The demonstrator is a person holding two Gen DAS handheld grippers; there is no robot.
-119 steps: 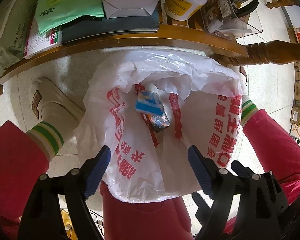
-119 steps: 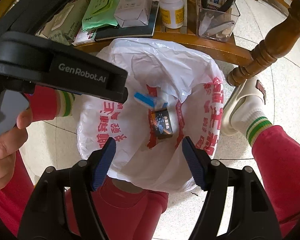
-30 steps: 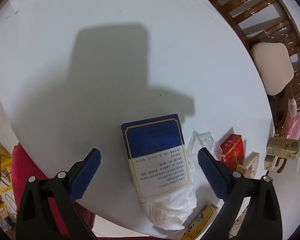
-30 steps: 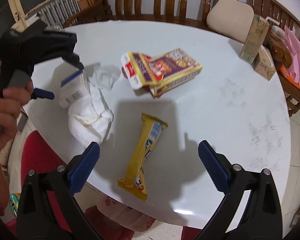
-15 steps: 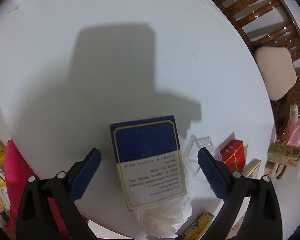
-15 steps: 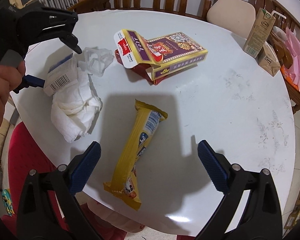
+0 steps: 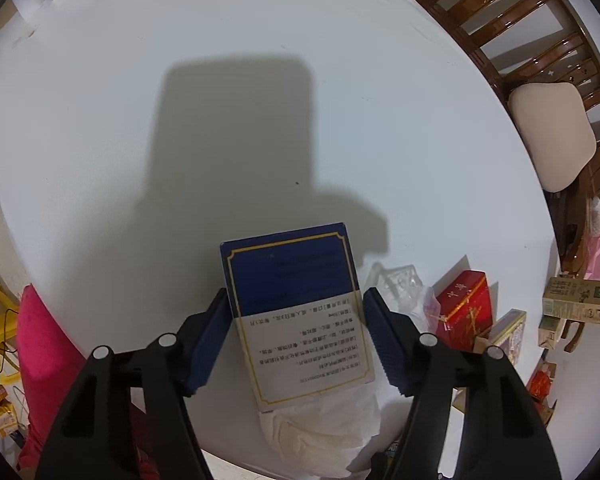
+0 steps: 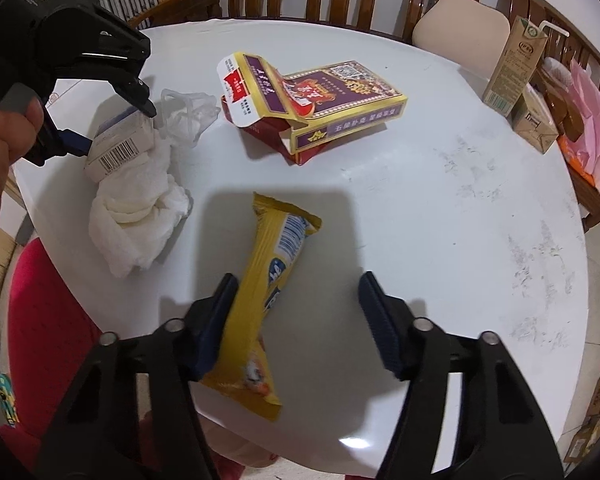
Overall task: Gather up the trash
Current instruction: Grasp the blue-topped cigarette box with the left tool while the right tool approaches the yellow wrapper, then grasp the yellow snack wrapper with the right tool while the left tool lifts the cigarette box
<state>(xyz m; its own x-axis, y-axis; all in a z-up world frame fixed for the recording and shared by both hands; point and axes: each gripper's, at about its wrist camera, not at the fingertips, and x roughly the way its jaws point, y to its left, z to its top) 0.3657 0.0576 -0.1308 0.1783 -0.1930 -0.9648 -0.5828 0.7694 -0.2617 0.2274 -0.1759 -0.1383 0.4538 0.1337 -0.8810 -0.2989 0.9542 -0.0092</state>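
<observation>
The left gripper (image 7: 294,312) is pointing steeply down at the white round table (image 7: 180,120), and its jaws have just been closing around a blue-and-white box (image 7: 296,312); the blue pads are lying against the box's two long sides, gripping it. The box is resting partly on a crumpled white tissue (image 7: 324,432) at the near table edge, with a bit of clear plastic wrap (image 7: 400,284) just beside it on the right. Further right, the right gripper (image 8: 296,312) is hanging over a yellow snack wrapper (image 8: 276,276) lying on the table; its jaws have also just been closing and are standing about half open, the left pad touching the wrapper's edge, the right pad well clear of it. Beyond the wrapper, an opened purple-and-gold carton (image 8: 332,96) is sitting on a red box (image 8: 260,128).
</observation>
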